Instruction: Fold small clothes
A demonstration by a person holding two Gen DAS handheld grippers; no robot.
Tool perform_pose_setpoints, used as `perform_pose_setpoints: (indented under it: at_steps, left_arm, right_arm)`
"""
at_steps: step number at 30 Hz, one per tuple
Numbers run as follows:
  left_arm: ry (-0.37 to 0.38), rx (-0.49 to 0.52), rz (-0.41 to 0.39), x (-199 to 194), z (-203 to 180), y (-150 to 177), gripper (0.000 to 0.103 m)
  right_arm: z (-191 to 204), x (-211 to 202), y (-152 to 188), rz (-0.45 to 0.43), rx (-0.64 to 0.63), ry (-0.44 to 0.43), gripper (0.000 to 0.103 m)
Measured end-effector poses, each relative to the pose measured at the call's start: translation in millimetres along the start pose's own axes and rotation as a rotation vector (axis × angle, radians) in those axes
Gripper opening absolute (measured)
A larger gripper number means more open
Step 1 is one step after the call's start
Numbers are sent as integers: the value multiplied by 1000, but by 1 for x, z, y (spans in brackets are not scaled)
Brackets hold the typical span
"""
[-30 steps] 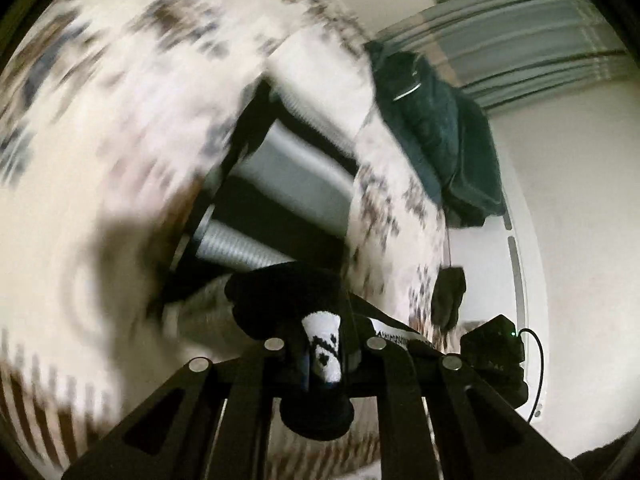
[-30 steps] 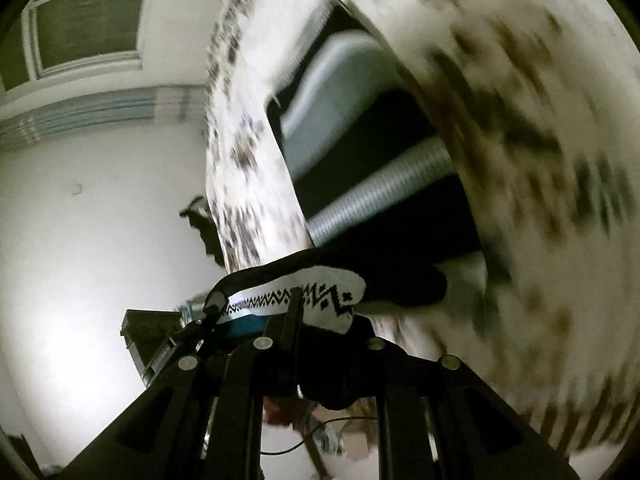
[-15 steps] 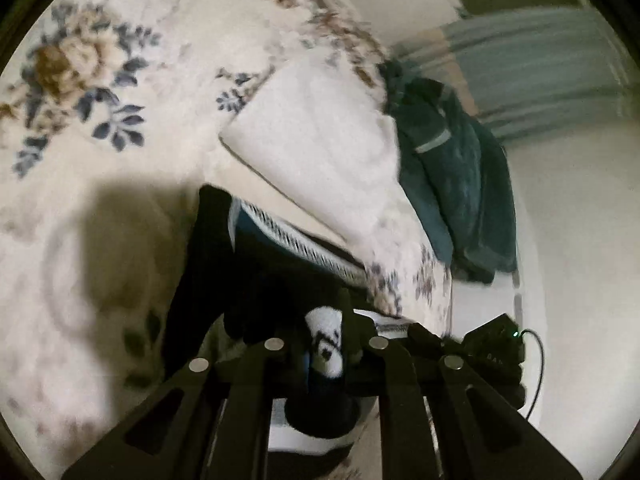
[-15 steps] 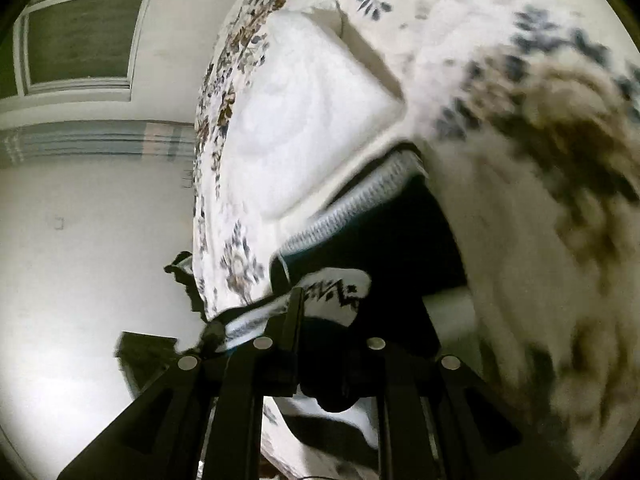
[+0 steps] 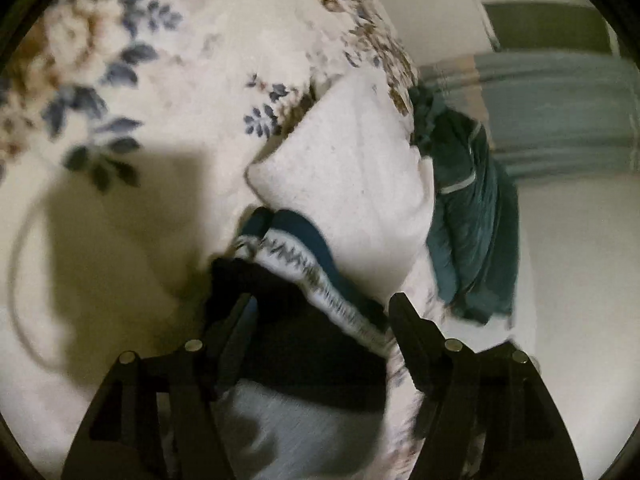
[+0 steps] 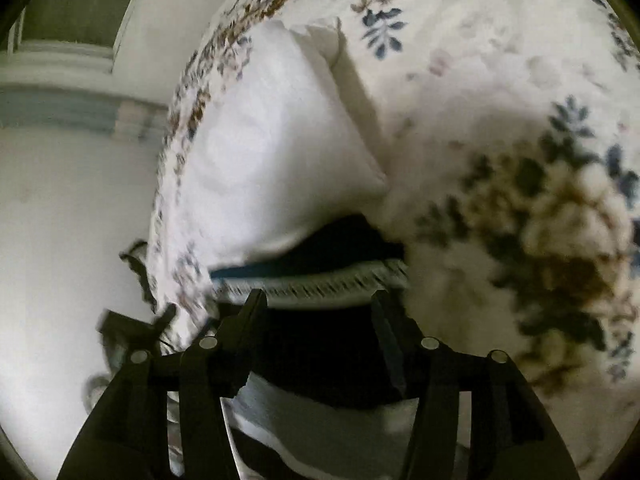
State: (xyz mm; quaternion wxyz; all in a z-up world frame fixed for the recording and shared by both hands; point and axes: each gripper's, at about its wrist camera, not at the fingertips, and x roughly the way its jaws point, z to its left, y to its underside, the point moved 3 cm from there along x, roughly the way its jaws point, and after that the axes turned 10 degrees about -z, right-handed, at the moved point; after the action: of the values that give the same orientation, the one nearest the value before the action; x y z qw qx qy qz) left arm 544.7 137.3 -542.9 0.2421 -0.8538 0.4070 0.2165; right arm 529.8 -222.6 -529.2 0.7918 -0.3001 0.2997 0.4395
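Note:
A small black, grey and teal garment with a white patterned band [image 5: 316,356] lies folded on the floral bed cover, its far edge against a white pillow. It also shows in the right wrist view [image 6: 320,344]. My left gripper [image 5: 324,312] is open, its fingers spread either side of the garment and holding nothing. My right gripper [image 6: 318,308] is open too, just above the garment's black part.
A white pillow [image 5: 352,188] lies just beyond the garment and shows in the right wrist view [image 6: 272,168]. A dark teal cloth [image 5: 468,232] is heaped at the bed's edge. The floral bed cover [image 5: 140,120] spreads around. A white wall stands beyond the bed.
Both grippers held the garment's patterned band up over the bed; they lowered it onto the cover, folding it, then opened and let it go.

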Motion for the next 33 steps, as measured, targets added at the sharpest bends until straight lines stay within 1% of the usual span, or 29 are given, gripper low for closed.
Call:
perform_pose_setpoints:
  at_steps: [1,2,3,4,5,7,8,9,10,11,12,13,14,15,16,17,18,20,22,24,25,26,27,28,29,30,32,33]
  left_arm:
    - [-9,38,-2,-9,-1,6,66]
    - [-25,73,-4,-20,0,14,66]
    - [-42,103,-6,-33,3,25,66]
    - [-54,119,-8,-47,7,39,66]
    - [-63,118,-10,-60,13,52,66]
    - [-59,81,-6,-86,28,87,66]
    - [-57,58,-11,-100,36,106,69]
    - [-63,23,-19,-113,46,130,72]
    - [-48,-32,-21,-121,56,151,78]
    - [-12,-94,-21,-123,64,168,84]
    - [24,-181,-23,-123,74,187,88]
    - [36,-252,-28,-121,81,200,91]
    - [70,-335,-36,-115,88,214,91]
    - [82,-392,-41,-106,92,225,91]
    - [83,-413,-45,-94,93,231,91]
    - [79,-405,-51,-86,92,232,91]
    - [46,-369,-66,-74,88,229,91]
    - [10,-354,-103,-59,84,220,92]
    - [-18,-370,-165,-54,80,210,92]
    - [-46,-367,-206,-52,73,202,92]
    - [-52,-363,-230,-53,70,198,83]
    - [-69,-355,-252,-54,68,195,58]
    - [-92,-363,-257,-55,69,190,44]
    - [-62,-379,-261,-55,69,185,23]
    - [-74,-377,-263,-57,68,180,22]
    - [-82,-357,-264,-59,64,173,22]
    - [-66,-315,-255,-63,55,159,20]
    - [-44,-302,-249,-67,48,151,20]
  right_arm:
    - [-6,-4,8,19,-3,6,58]
    - [-12,-6,16,48,0,6,67]
    - [-19,-7,23,74,6,-5,73]
    - [-25,-8,30,98,10,-15,84]
    - [-31,-10,36,122,13,-28,89]
    - [-45,-9,47,173,12,-58,89]
    - [-49,-5,48,197,13,-69,90]
    - [-55,1,49,229,18,-85,90]
    - [-61,9,50,263,29,-106,94]
    - [-66,18,50,295,45,-136,98]
    - [-70,28,49,319,49,-165,98]
    - [-71,39,49,342,45,-195,98]
    - [-74,53,47,368,48,-228,98]
    - [-77,67,46,396,61,-242,98]
    - [-80,82,45,423,74,-250,101]
    - [-80,90,44,437,79,-268,103]
    - [-76,96,42,451,69,-290,103]
    - [-70,104,40,478,44,-315,103]
    - [-65,107,40,497,18,-323,103]
    - [-61,111,44,509,1,-318,103]
    - [-60,113,46,512,-3,-308,103]
    - [-59,116,49,507,-6,-295,103]
    - [-56,116,48,496,-7,-291,102]
    - [-57,115,49,482,-5,-281,90]
    - [-58,112,51,471,-1,-279,56]
    - [-60,107,52,461,23,-297,42]
    - [-66,89,56,395,77,-330,35]
    - [-67,79,61,369,97,-330,34]
